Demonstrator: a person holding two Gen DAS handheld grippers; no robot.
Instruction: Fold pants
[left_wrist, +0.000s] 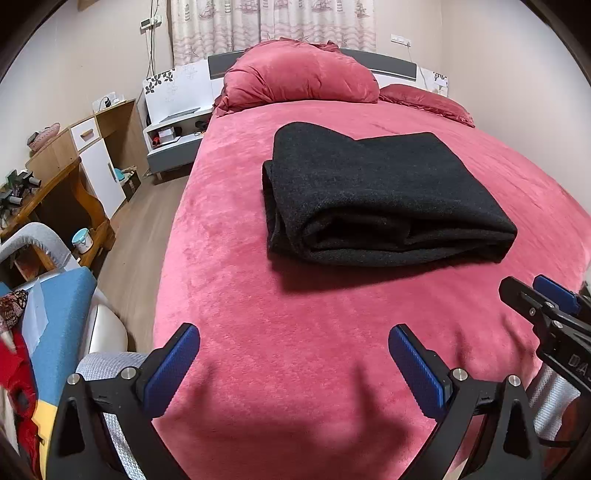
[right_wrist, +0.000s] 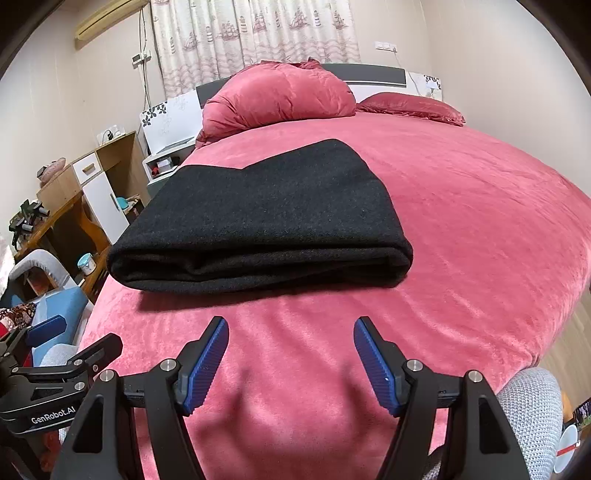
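The left tongs (left_wrist: 294, 345), black arms tipped with ribbed blue pads, hover with their jaws spread wide and nothing between them, low over the near end of a bed covered in a plush pink-red fleece blanket (left_wrist: 258, 332). The right tongs (right_wrist: 291, 338), built the same way, are likewise released and empty, poised over the same stretch of blanket just beside the left pair; each pair shows at the edge of the other's view. Ahead of both, apart from the pads, lie the dark charcoal woollen pants (left_wrist: 380, 195), folded into a thick, neat rectangular bundle resting flat on the bed's middle. The rounded folded edge faces the tongs, with stacked layers visible along it, and the bundle casts a shadow on the blanket in front. From the right wrist view the pants (right_wrist: 262, 221) sit ahead and slightly left. Beyond the bundle, at the head of the bed, a plump pink-red velvet pillow (left_wrist: 299, 74) leans against a grey and white headboard (left_wrist: 388, 61), with a flatter matching pillow (left_wrist: 424, 101) to its right. Patterned cream curtains (left_wrist: 273, 22) hang behind. To the left of the bed stand a white bedside cabinet (left_wrist: 173, 136), a wooden cupboard with white doors (left_wrist: 99, 155) and a cluttered wooden worktop (left_wrist: 40, 192).
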